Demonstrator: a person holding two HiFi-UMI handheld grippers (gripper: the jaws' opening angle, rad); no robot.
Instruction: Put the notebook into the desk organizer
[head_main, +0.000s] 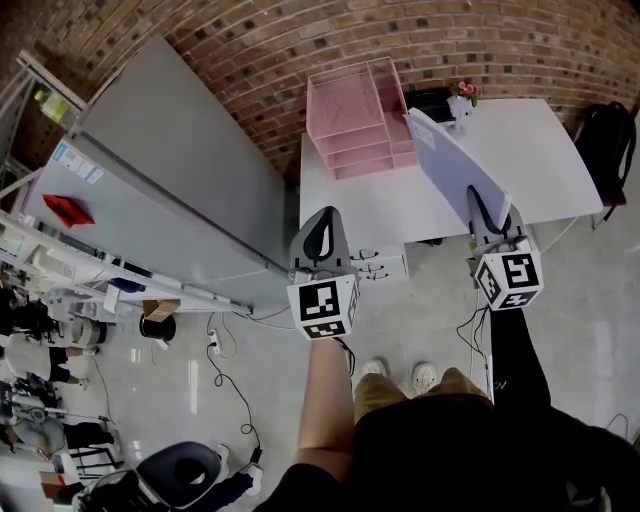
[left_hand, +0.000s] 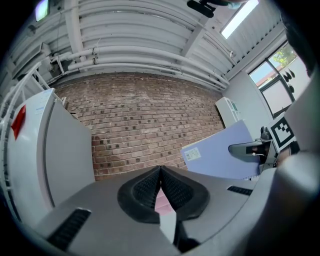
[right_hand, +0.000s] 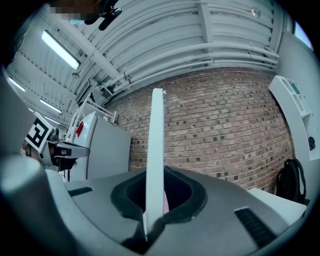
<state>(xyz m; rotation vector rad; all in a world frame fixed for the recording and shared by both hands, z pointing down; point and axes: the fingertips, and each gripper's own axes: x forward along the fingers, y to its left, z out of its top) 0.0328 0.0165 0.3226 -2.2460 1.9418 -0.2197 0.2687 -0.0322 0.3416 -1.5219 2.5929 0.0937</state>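
Observation:
A pink tiered desk organizer (head_main: 355, 118) stands at the back of the white table (head_main: 540, 150), against the brick wall. My right gripper (head_main: 482, 207) is shut on the lower edge of a pale lavender notebook (head_main: 452, 160), which it holds upright and tilted above the table, just right of the organizer. In the right gripper view the notebook (right_hand: 155, 155) runs edge-on up from between the pads of the right gripper (right_hand: 153, 202). My left gripper (head_main: 322, 224) hovers at the table's near left corner, shut and empty; its pads (left_hand: 145, 190) meet. From there the notebook (left_hand: 217, 152) shows at the right.
A tall grey cabinet (head_main: 170, 175) stands left of the table. A small flower pot (head_main: 462, 98) sits behind the notebook. A black backpack (head_main: 606, 140) leans at the table's right end. A white drawer unit (head_main: 382, 264) sits under the table. Cables (head_main: 225, 385) lie on the floor.

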